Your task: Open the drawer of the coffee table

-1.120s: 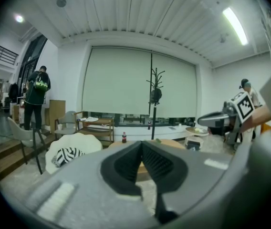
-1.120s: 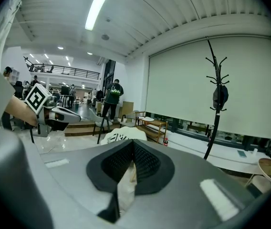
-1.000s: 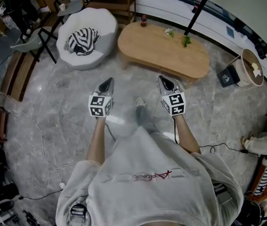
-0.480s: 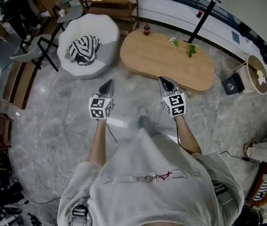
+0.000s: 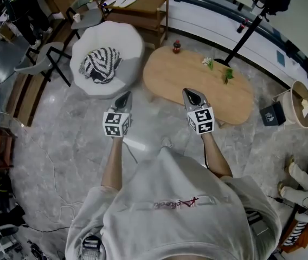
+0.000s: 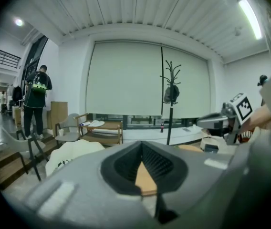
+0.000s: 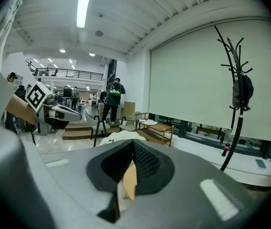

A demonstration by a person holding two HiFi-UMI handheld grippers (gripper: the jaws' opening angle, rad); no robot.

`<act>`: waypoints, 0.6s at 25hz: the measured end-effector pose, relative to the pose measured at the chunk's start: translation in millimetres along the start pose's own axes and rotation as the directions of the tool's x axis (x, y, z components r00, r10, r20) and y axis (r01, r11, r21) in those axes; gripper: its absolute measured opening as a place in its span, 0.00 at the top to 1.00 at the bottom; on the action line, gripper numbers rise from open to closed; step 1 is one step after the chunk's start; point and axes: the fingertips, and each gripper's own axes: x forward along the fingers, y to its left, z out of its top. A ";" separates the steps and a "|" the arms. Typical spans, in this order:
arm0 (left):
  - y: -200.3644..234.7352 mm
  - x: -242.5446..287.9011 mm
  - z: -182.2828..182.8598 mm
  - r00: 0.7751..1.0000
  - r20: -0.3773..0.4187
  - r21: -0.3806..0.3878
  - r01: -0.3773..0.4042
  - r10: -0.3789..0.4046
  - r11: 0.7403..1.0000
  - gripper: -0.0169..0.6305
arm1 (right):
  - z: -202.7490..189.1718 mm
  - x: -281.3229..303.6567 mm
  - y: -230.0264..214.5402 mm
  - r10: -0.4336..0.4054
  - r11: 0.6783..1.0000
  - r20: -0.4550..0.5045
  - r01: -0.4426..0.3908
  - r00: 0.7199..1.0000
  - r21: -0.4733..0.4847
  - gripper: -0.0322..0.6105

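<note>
grey marbled flooring [image 5: 62, 145] is spread across an open studio room, and the largest piece on it, the oval wooden coffee table [image 5: 197, 88], is set ahead of the person and a little to the right, near a window wall. its top is seen from above, so the drawer is hidden beneath the overhang and cannot be made out. the drawer is judged to lie in the near long side, which is faced by both tools. a white padded seat [image 5: 108, 42] is placed just left of the table, with a striped cloth [image 5: 98, 64] dropped on it, and a low wooden shelf [image 5: 138, 7] is stood behind. a small bottle [image 5: 177, 46] and flower sprigs [image 5: 208, 62] are kept along the table's far edge, well away from the side to be worked. the left gripper [image 5: 123, 95] and the right gripper [image 5: 190, 93] are held out side by side, nearly level, short of the table as far as can be judged, and nothing is touched. both pairs of jaws are pressed together with nothing pinched. only a sliver of tabletop is glimpsed beyond each. they are probably carried closed because nothing is yet within reach. the task is judged to be at the approach, and the jaws would need to be parted before a handle or edge can be taken.
</note>
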 end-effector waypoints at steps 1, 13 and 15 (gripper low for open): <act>5.2 8.4 3.4 1.000 0.000 0.000 -0.005 0.005 1.000 0.98 | 2.4 9.4 -5.7 0.006 1.000 0.001 -0.006 1.000 -0.002 0.94; 48.0 90.8 22.3 0.998 -0.019 -0.014 -0.065 0.065 0.998 0.98 | 8.0 101.6 -64.9 0.076 0.997 -0.017 -0.075 0.997 0.012 0.94; 55.2 94.8 19.6 0.997 -0.034 -0.017 -0.073 0.072 0.997 0.97 | 7.6 112.1 -64.5 0.088 0.996 -0.020 -0.088 0.996 0.019 0.94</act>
